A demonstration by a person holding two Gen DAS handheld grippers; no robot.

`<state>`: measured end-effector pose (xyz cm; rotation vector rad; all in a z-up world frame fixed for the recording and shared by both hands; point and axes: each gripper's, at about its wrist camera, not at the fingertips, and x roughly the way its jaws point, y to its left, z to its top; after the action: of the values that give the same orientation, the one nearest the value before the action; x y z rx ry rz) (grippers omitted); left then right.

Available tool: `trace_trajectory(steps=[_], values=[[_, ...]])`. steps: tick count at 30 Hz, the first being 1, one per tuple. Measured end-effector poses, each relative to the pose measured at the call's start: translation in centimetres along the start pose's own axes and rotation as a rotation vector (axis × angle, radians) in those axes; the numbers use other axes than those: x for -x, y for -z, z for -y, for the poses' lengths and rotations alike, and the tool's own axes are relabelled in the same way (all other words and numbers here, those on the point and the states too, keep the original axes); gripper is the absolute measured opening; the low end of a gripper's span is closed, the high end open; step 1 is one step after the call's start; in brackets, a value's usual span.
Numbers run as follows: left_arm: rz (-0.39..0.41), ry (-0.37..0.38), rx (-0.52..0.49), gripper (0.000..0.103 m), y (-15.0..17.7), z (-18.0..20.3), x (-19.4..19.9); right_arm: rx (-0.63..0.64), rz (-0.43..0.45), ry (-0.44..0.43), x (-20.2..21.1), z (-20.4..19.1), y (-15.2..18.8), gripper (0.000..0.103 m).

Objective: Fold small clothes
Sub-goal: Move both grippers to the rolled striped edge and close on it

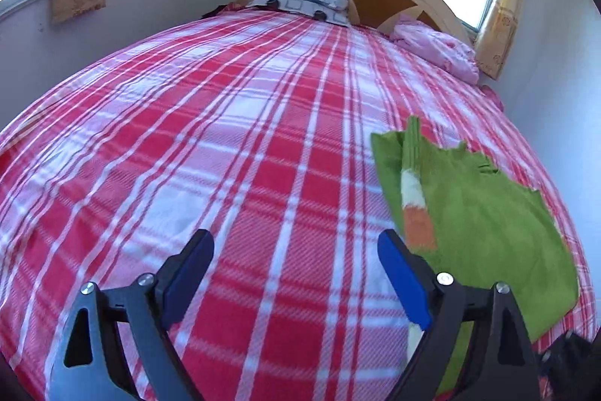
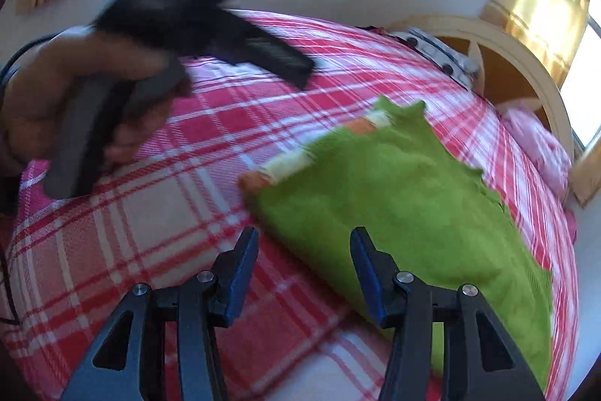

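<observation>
Green garment [image 2: 413, 198] flat on the plaid bed [image 2: 150, 213], long axis from 7 to 1 o'clock in the left wrist view. Lies at 1 o'clock of the right tongs [image 2: 304, 273], half open, empty, right finger over its near edge; nearer. At 2 o'clock of the left tongs [image 1: 296, 280], spread wide, empty, over bare bedspread.

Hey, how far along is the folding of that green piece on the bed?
Done: the green garment lies on the plaid blanket, apparently folded at least once, with its orange and white striped part along one edge.
In hand: nothing; the left gripper and the right gripper are both open with no cloth between their fingers.
Left: probably another fold or a tidy, though I can't tell.
</observation>
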<state>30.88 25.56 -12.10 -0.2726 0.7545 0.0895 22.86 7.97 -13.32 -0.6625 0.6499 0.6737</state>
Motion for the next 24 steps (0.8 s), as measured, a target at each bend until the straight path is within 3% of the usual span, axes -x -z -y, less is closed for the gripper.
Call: trace_trajectory(steps=[7,17,21,24], values=[[-0.009,0.152,0.007,0.092,-2.0,1.5,-2.1,0.058,0.0,0.058,-0.8,-2.4,-0.7,0.052],[-0.074,0.213,-0.061,0.089,-4.0,4.7,-6.8,0.004,-0.018,0.07,-1.7,-1.5,-1.2,0.052],[-0.078,0.237,-0.057,0.08,-4.8,5.4,-8.0,-0.003,-0.017,0.069,-2.0,-1.2,-1.2,0.052],[-0.087,0.222,-0.087,0.063,-4.5,6.0,-8.9,-0.007,-0.025,0.066,-2.3,-1.0,-1.1,0.052]])
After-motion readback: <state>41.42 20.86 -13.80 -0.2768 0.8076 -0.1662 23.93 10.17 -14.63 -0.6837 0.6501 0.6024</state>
